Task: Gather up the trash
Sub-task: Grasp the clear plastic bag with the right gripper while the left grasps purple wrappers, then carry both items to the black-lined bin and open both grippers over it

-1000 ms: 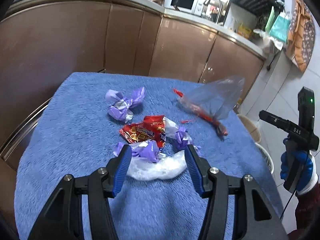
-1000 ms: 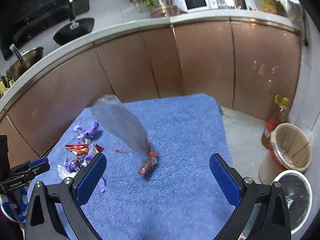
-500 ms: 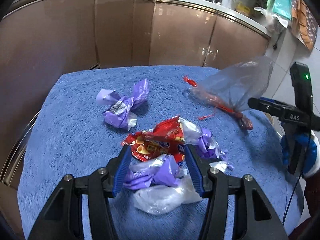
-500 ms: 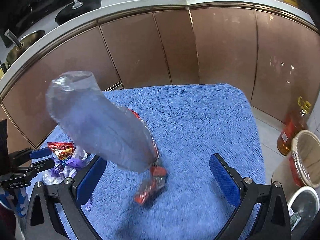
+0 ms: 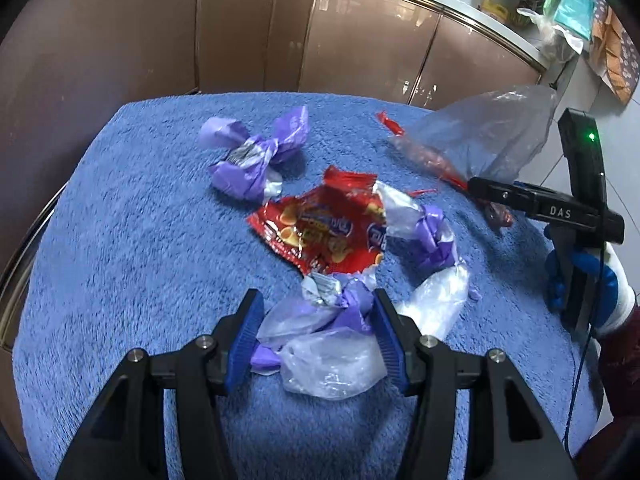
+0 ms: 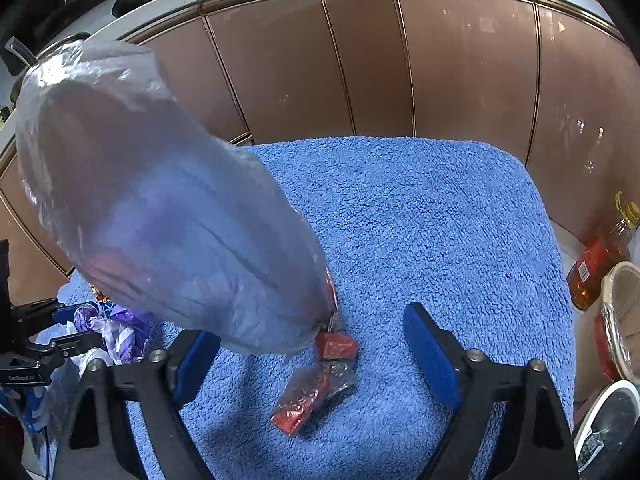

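Wrappers (image 5: 320, 320) lie between the left gripper's (image 5: 316, 332) spread jaws on the towel (image 5: 140, 240); at three o'clock, the right gripper's (image 6: 312, 344) jaws, just narrowing, straddle the bag (image 6: 160, 200) untouched.

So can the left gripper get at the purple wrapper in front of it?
Probably yes: the left gripper is open with the purple wrapper already between its jaws, on clear plastic; nothing blocks it.

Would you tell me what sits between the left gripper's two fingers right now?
In the left wrist view, a crumpled purple wrapper with clear plastic beneath it lies between the open left gripper fingers, on the blue towel.
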`<action>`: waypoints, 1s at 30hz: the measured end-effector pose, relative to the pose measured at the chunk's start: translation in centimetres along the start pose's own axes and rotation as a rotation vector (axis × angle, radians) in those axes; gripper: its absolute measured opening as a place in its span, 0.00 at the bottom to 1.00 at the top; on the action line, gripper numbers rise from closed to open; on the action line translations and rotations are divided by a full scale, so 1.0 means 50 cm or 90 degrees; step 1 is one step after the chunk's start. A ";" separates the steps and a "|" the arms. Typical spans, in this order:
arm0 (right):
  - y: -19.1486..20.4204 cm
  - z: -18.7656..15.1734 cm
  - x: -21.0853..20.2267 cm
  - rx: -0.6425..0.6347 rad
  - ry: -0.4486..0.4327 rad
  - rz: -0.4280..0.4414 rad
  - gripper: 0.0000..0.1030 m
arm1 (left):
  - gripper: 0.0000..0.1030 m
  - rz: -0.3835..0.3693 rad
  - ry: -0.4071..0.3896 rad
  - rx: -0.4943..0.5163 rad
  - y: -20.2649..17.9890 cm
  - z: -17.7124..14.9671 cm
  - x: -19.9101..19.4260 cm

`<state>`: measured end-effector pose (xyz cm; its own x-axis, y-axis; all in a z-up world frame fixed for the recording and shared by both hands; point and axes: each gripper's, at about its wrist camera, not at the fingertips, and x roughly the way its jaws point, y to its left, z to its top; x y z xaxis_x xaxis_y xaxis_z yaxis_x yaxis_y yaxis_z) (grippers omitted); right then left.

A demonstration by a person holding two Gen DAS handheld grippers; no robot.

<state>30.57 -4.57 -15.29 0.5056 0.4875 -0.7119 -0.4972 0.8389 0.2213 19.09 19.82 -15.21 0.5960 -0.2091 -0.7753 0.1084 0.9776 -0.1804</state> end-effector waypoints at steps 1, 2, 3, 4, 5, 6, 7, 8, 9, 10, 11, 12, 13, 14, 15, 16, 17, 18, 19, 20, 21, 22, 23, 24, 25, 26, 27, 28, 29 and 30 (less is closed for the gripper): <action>0.002 0.000 0.001 0.001 0.001 0.002 0.79 | 0.51 -0.003 -0.002 -0.007 0.003 -0.002 -0.001; 0.002 -0.002 0.002 0.004 0.003 0.004 0.72 | 0.51 -0.004 -0.005 -0.015 0.006 -0.002 -0.001; 0.002 -0.002 0.007 0.005 0.005 0.006 0.66 | 0.51 -0.002 -0.007 -0.020 0.007 -0.002 -0.001; 0.000 -0.004 0.008 0.008 0.008 0.012 0.63 | 0.50 0.000 -0.008 -0.025 0.009 -0.002 0.000; -0.001 -0.006 0.006 0.010 0.009 0.015 0.58 | 0.50 0.003 -0.008 -0.028 0.010 -0.002 0.001; -0.003 -0.007 0.005 0.011 0.009 0.018 0.53 | 0.50 0.005 -0.009 -0.031 0.011 -0.001 0.002; -0.004 -0.008 0.005 0.014 0.009 0.022 0.52 | 0.49 0.006 -0.011 -0.034 0.012 -0.001 0.002; -0.005 -0.011 0.004 0.016 0.011 0.027 0.49 | 0.49 0.009 -0.013 -0.037 0.012 -0.001 0.001; -0.006 -0.015 0.001 0.019 0.012 0.031 0.45 | 0.49 0.010 -0.016 -0.042 0.013 0.000 0.001; -0.005 -0.023 -0.005 0.021 0.012 0.035 0.42 | 0.49 0.010 -0.018 -0.047 0.016 0.000 -0.001; -0.006 -0.025 -0.007 0.023 0.012 0.038 0.36 | 0.49 0.010 -0.022 -0.054 0.019 0.001 -0.003; -0.006 -0.029 -0.009 0.024 0.013 0.041 0.32 | 0.49 0.009 -0.026 -0.061 0.023 0.003 -0.005; -0.003 -0.035 -0.015 0.024 0.013 0.043 0.30 | 0.48 0.007 -0.031 -0.070 0.026 0.004 -0.009; -0.002 -0.041 -0.020 0.022 0.013 0.044 0.26 | 0.48 0.006 -0.037 -0.078 0.030 0.005 -0.013; -0.002 -0.047 -0.024 0.021 0.012 0.045 0.20 | 0.48 0.007 -0.042 -0.086 0.035 0.004 -0.020; 0.000 -0.053 -0.030 0.020 0.010 0.046 0.19 | 0.48 0.010 -0.047 -0.091 0.039 0.003 -0.024; 0.001 -0.059 -0.036 0.020 0.007 0.047 0.19 | 0.48 0.012 -0.050 -0.096 0.042 0.003 -0.028; 0.000 -0.063 -0.042 0.021 0.005 0.048 0.19 | 0.48 0.014 -0.056 -0.102 0.045 0.002 -0.034; 0.000 -0.069 -0.049 0.024 0.002 0.049 0.19 | 0.48 0.014 -0.060 -0.106 0.047 0.001 -0.039; -0.001 -0.079 -0.058 0.027 0.000 0.052 0.18 | 0.47 0.016 -0.064 -0.108 0.048 0.000 -0.044; -0.001 -0.084 -0.064 0.028 -0.002 0.053 0.18 | 0.47 0.017 -0.069 -0.109 0.048 -0.003 -0.052; -0.002 -0.092 -0.073 0.030 -0.004 0.053 0.18 | 0.47 0.018 -0.072 -0.110 0.047 -0.007 -0.059; -0.002 -0.098 -0.081 0.033 -0.006 0.055 0.18 | 0.47 0.019 -0.076 -0.109 0.046 -0.009 -0.067; -0.002 -0.102 -0.084 0.035 -0.007 0.057 0.18 | 0.47 0.020 -0.080 -0.109 0.045 -0.010 -0.073; 0.000 -0.112 -0.099 0.038 -0.010 0.061 0.18 | 0.47 0.021 -0.085 -0.109 0.043 -0.012 -0.082; 0.006 -0.127 -0.116 0.040 -0.014 0.063 0.18 | 0.47 0.021 -0.091 -0.110 0.042 -0.014 -0.091; 0.008 -0.130 -0.125 0.042 -0.017 0.066 0.18 | 0.47 0.021 -0.097 -0.111 0.040 -0.013 -0.100; 0.013 -0.138 -0.142 0.044 -0.022 0.070 0.18 | 0.47 0.021 -0.104 -0.113 0.042 -0.014 -0.112; 0.013 -0.135 -0.151 0.044 -0.026 0.072 0.18 | 0.47 0.022 -0.110 -0.114 0.040 -0.016 -0.123; 0.017 -0.140 -0.167 0.043 -0.032 0.072 0.18 | 0.47 0.023 -0.116 -0.116 0.039 -0.016 -0.132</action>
<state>20.99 -9.62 -13.84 0.4842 0.5899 -0.6461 -0.5051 0.7915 0.3442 14.76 23.08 -10.93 0.7317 -0.1508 -0.6647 -0.0507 0.9605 -0.2738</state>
